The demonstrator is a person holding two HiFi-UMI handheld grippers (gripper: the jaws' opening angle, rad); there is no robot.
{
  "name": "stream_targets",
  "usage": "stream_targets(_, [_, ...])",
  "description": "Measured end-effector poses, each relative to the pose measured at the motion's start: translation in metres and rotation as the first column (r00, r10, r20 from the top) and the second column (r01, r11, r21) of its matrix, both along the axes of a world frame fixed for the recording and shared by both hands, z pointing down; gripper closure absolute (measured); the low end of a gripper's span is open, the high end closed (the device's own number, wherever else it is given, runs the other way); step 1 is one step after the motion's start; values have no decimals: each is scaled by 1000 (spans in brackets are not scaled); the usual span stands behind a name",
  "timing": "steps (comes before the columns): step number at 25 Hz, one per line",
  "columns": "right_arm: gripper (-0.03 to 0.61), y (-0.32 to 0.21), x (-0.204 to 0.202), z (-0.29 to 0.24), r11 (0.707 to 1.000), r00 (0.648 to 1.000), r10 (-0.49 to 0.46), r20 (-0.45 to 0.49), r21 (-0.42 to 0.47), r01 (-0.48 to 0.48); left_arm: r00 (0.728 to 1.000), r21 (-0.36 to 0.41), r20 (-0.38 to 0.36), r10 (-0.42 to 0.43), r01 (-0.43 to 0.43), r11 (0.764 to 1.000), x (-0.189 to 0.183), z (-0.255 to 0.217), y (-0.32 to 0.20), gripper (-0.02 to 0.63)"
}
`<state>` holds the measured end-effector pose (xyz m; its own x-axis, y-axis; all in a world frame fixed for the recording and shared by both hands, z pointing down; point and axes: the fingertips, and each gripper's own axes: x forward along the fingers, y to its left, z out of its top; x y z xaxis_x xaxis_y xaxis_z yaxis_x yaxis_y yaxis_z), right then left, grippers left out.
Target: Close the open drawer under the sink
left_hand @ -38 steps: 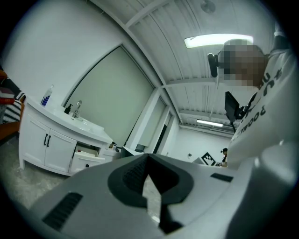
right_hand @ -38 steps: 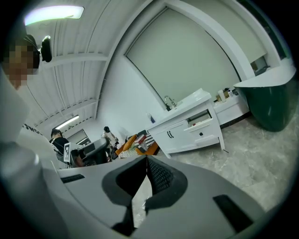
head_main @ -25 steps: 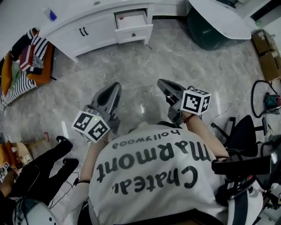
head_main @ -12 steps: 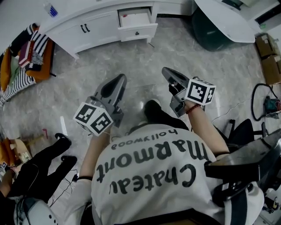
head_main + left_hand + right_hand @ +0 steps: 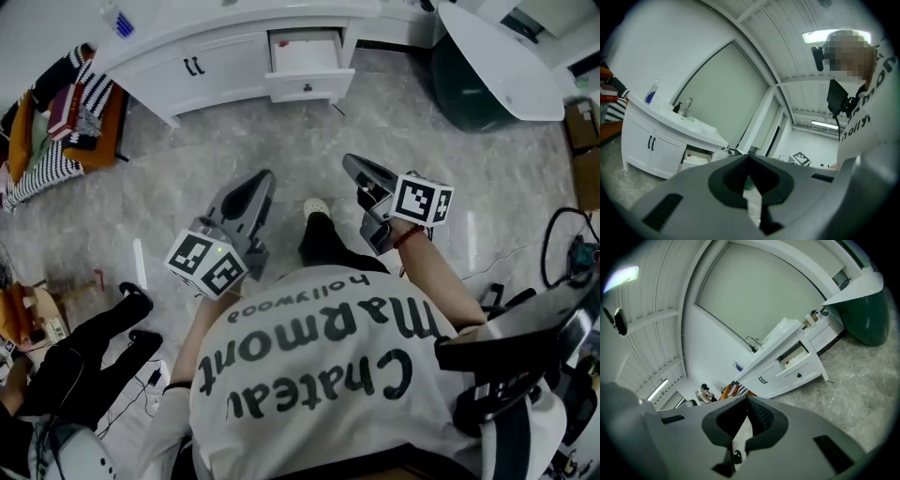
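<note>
A white vanity [image 5: 216,66] with a sink stands at the far side of the marble floor. Its top drawer [image 5: 307,58] is pulled out, with a small red thing inside. My left gripper [image 5: 255,184] and right gripper [image 5: 352,166] are held out side by side, well short of the drawer, both shut and empty. In the left gripper view the left gripper [image 5: 749,157] points level and the drawer [image 5: 696,159] shows left of its tips, below the faucet [image 5: 687,107]. In the right gripper view the right gripper [image 5: 747,398] sits below the drawer [image 5: 794,357].
A dark green tub [image 5: 478,75] under a white curved top stands right of the vanity. Striped clothes [image 5: 56,122] lie piled at the left. My leg and shoe [image 5: 317,225] show between the grippers. Another person in black [image 5: 84,347] sits at lower left; black gear [image 5: 525,347] at lower right.
I have stepped toward the vanity: it and the drawer sit lower and further right in the head view, and my foot now shows between the grippers. Both grippers stay shut.
</note>
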<state>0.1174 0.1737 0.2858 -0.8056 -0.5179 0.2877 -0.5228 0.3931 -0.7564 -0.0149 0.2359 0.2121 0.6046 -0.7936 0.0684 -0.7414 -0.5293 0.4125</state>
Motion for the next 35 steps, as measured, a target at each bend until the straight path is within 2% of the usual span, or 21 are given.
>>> stream_targets(6, [568, -62, -25, 6, 994, 994, -105, -37, -6, 105, 992, -9, -15, -123, 123, 992, -16, 4, -52, 611])
stream_targets(14, [568, -143, -38, 26, 985, 983, -172, -61, -42, 169, 980, -65, 4, -199, 199, 978, -26, 27, -117, 611])
stream_targets(19, [568, -196, -47, 45, 980, 980, -189, -62, -71, 184, 976, -126, 29, -217, 219, 967, -34, 54, -149, 611])
stream_targets(24, [568, -219, -53, 65, 970, 973, -227, -47, -102, 221, 970, -171, 36, -239, 242, 955, -32, 69, -174, 611])
stream_targets(31, [568, -245, -58, 95, 962, 961, -264, -81, -92, 256, 964, -167, 31, -263, 264, 950, -26, 69, -212, 611])
stream_targets(35, [568, -250, -51, 128, 966, 961, -245, -131, -120, 229, 968, -172, 47, -246, 250, 953, -25, 83, -221, 611])
